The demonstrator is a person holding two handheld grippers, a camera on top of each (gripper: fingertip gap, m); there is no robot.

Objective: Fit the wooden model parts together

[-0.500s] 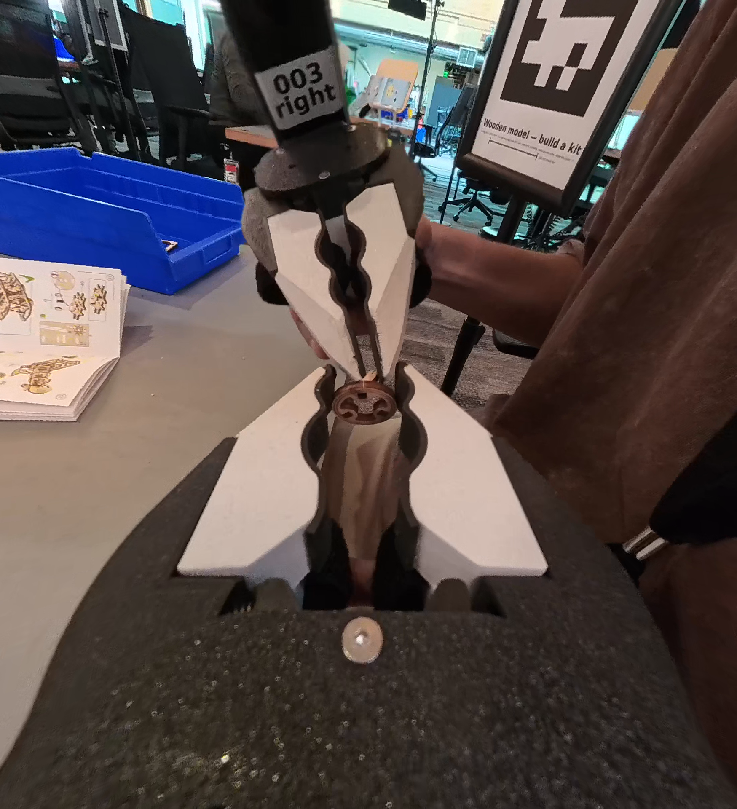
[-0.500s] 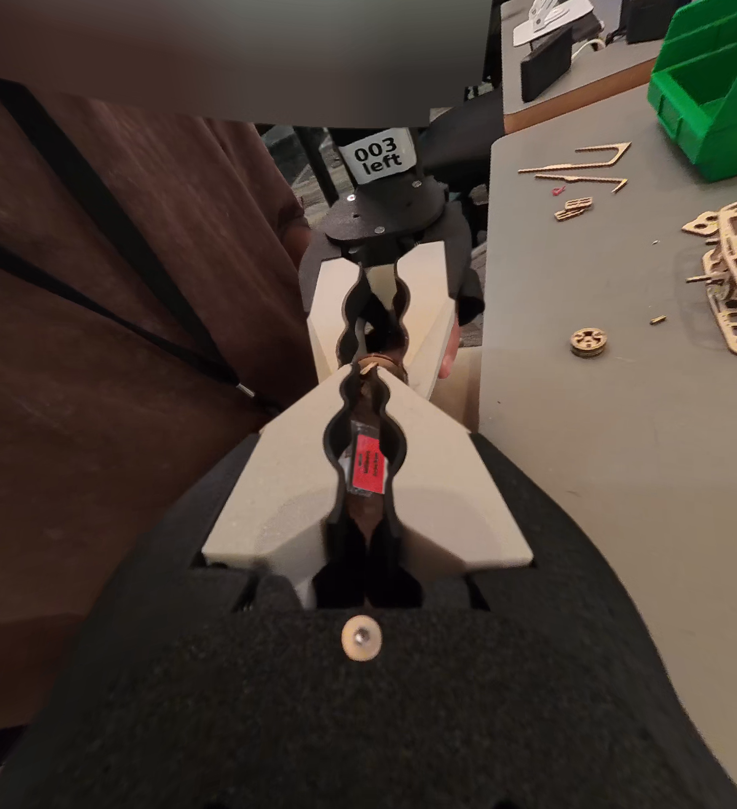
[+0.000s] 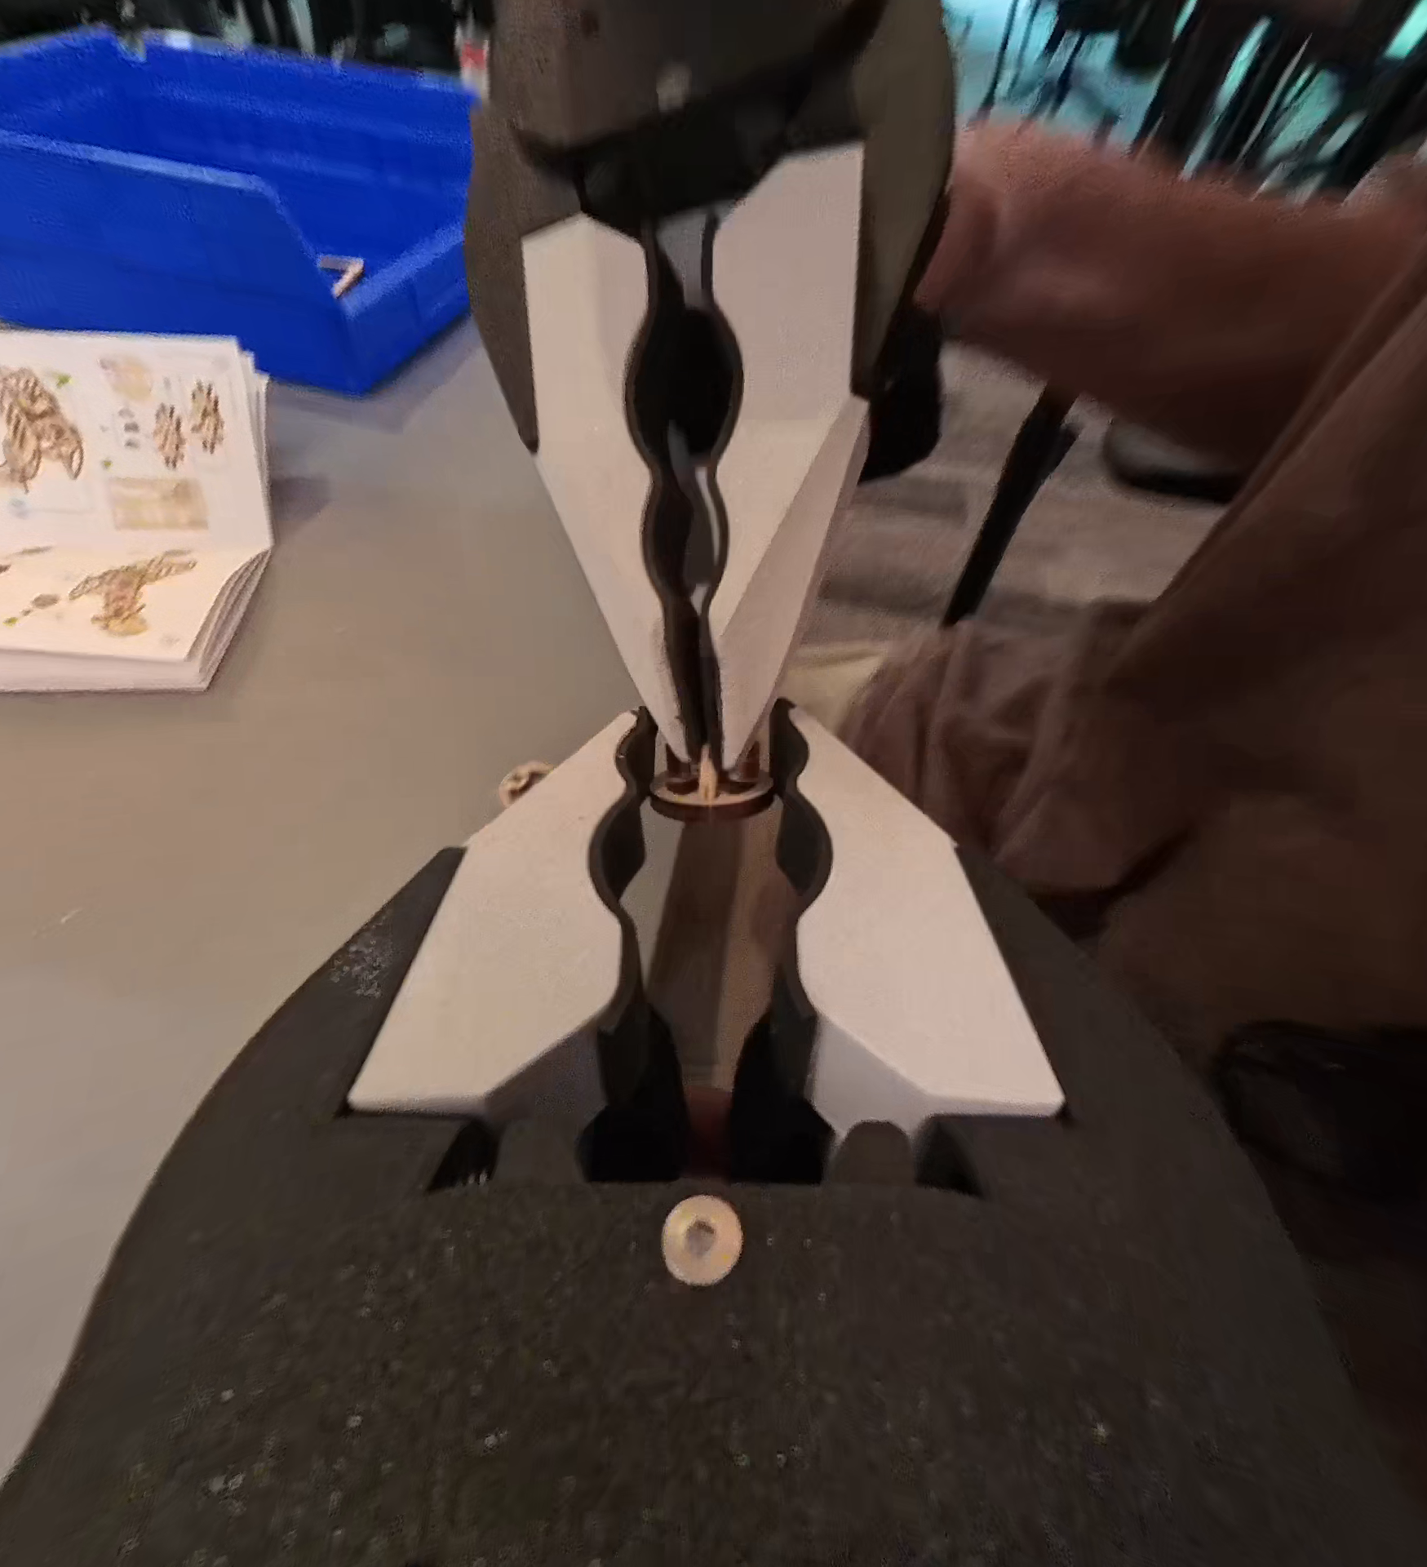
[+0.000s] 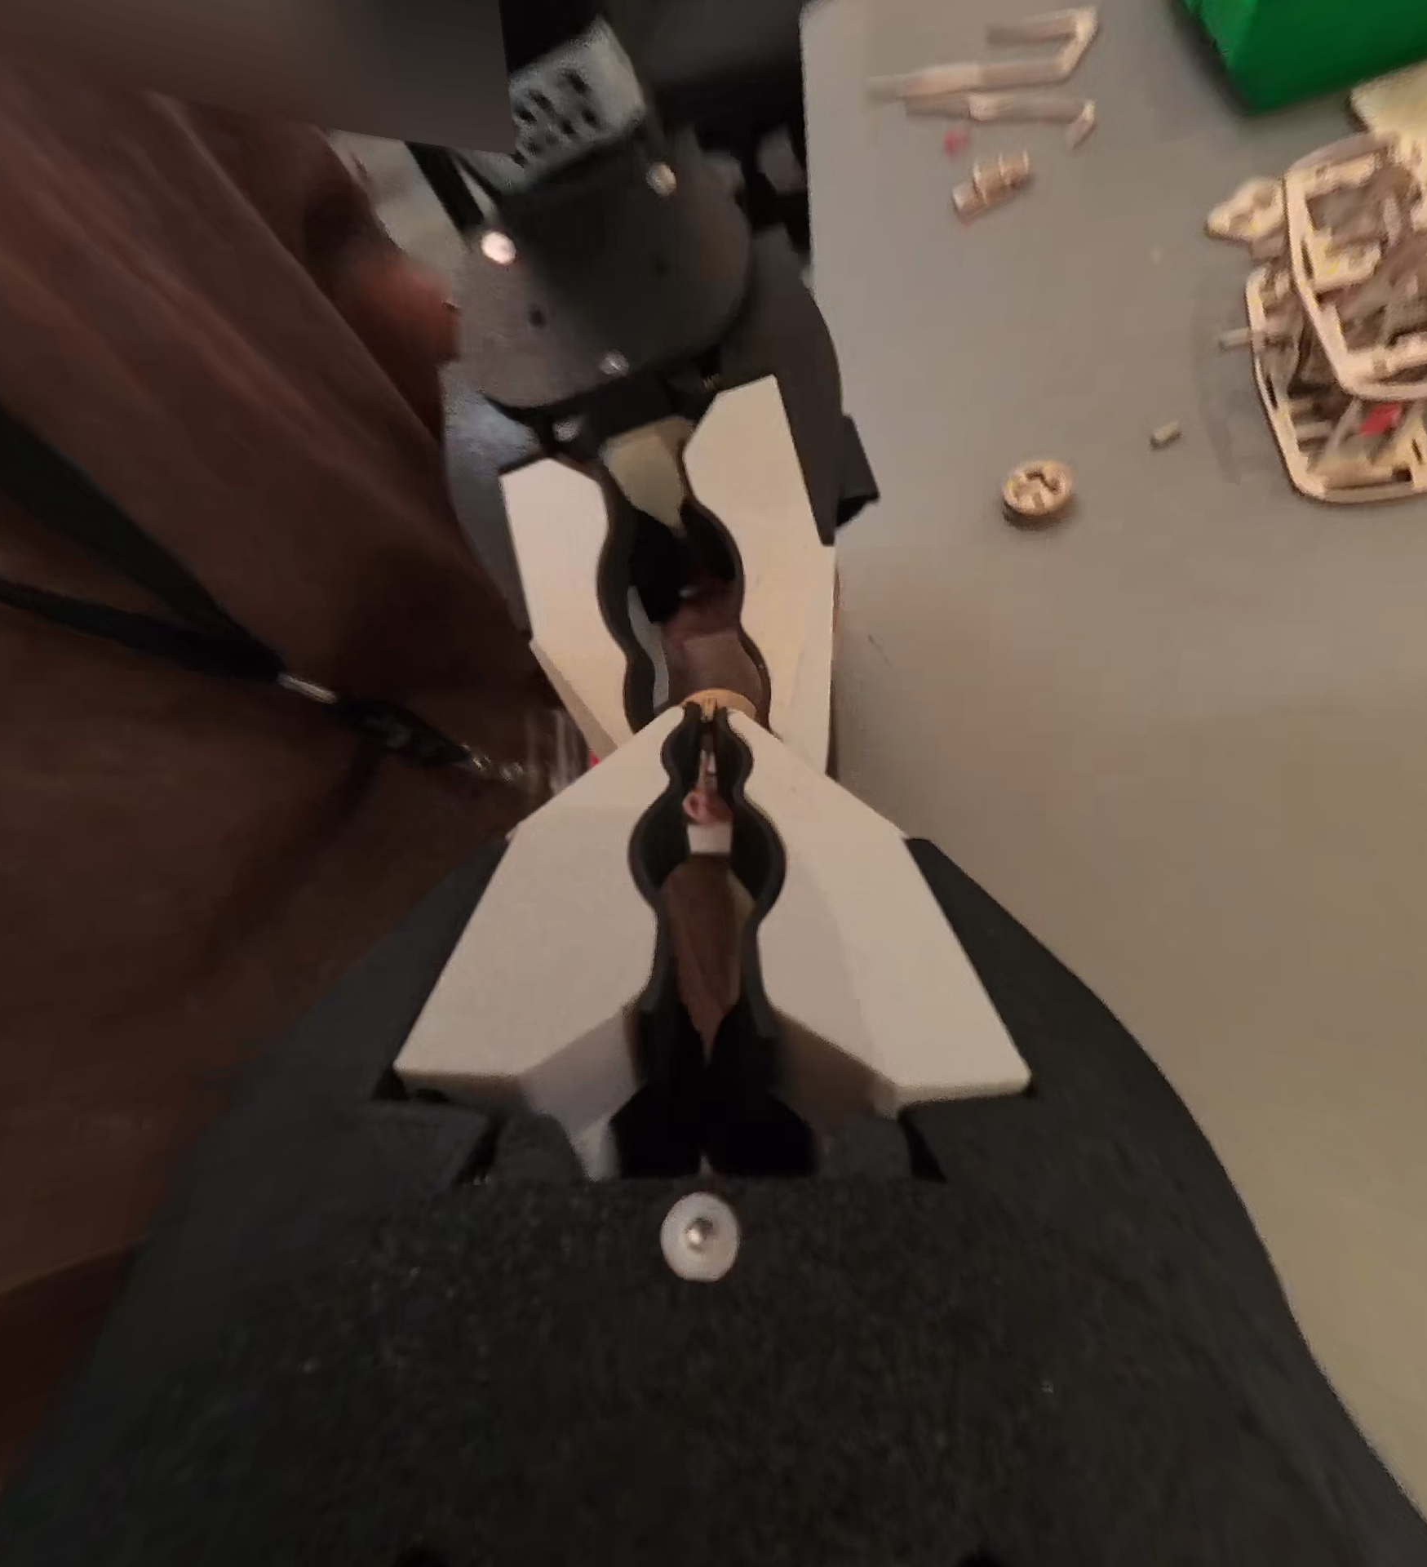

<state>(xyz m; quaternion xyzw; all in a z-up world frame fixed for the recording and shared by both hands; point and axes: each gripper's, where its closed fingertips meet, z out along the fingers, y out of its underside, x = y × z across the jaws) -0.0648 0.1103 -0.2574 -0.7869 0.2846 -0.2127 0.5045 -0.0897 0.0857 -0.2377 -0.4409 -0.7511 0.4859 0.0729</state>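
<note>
Wheels: two; one wooden wheel (image 3: 710,799) between the tools' tips, one spare wheel (image 4: 1037,492) on the worktop (image 4: 1117,763).
Left tool (image 3: 710,763): narrowly parted, clamping the wheel's rim.
Right tool (image 4: 708,729): nearly closed, pinching a thin wooden peg (image 3: 705,767) at the wheel's hub.
Blue bin (image 3: 184,212): one, beyond the wheel.

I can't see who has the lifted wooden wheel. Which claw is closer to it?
Left. The left claw clamps the wheel between its tips; the right claw sits just above, pressing a thin peg into it.

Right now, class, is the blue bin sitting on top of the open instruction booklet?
No, the blue bin stands behind the booklet.
</note>
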